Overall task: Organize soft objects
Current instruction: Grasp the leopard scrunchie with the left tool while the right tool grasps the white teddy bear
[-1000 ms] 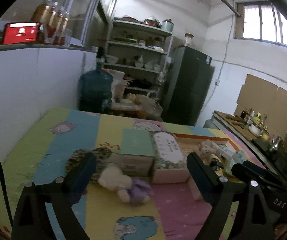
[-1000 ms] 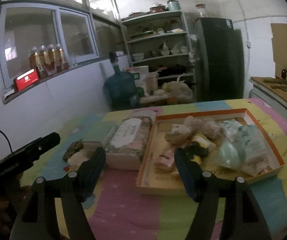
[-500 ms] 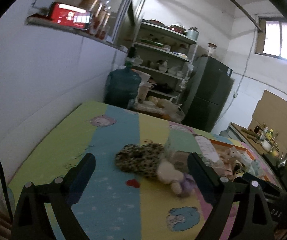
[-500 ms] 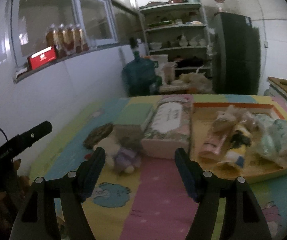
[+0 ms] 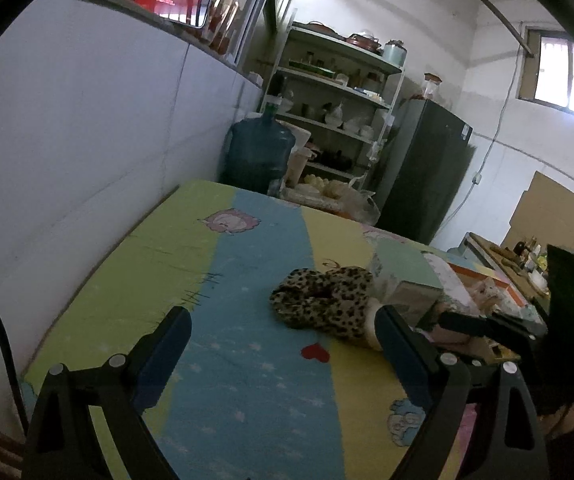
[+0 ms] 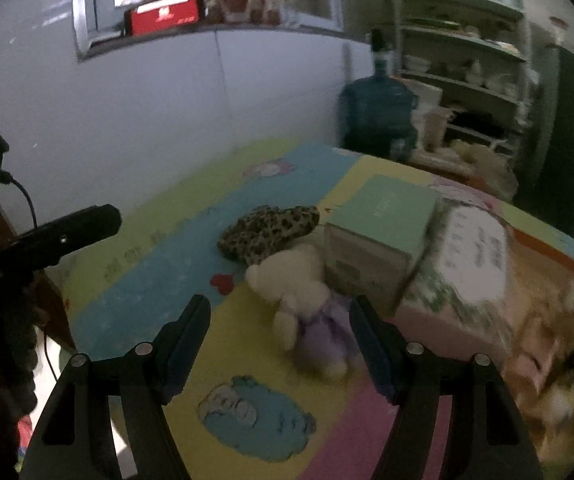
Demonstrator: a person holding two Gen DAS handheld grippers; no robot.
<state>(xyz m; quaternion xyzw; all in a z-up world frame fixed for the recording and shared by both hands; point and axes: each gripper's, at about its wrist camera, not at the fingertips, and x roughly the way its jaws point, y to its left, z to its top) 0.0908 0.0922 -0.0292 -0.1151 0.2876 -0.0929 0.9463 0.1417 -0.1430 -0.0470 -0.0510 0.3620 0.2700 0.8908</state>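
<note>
— Right wrist view first: what did we have in front of us?

— We had the right gripper (image 6: 279, 344) with its jaws wide apart and nothing between them, above the colourful patchwork cartoon table cover (image 6: 255, 432). The cream plush bear in a lilac outfit (image 6: 307, 304) lay just ahead, nearer the right finger, touching the mint-topped cardboard box (image 6: 375, 236).

— And the left side?

— We held the left gripper (image 5: 283, 344) just as wide and empty. The leopard-print plush piece (image 5: 323, 300) sat beyond its fingertips, toward the right one, well in from the cover's left edge.

— Which step were we at?

— We judged it the approach to a first pick. Next we needed to lower the right jaws around the bear and close gently, since plush yields.
</note>
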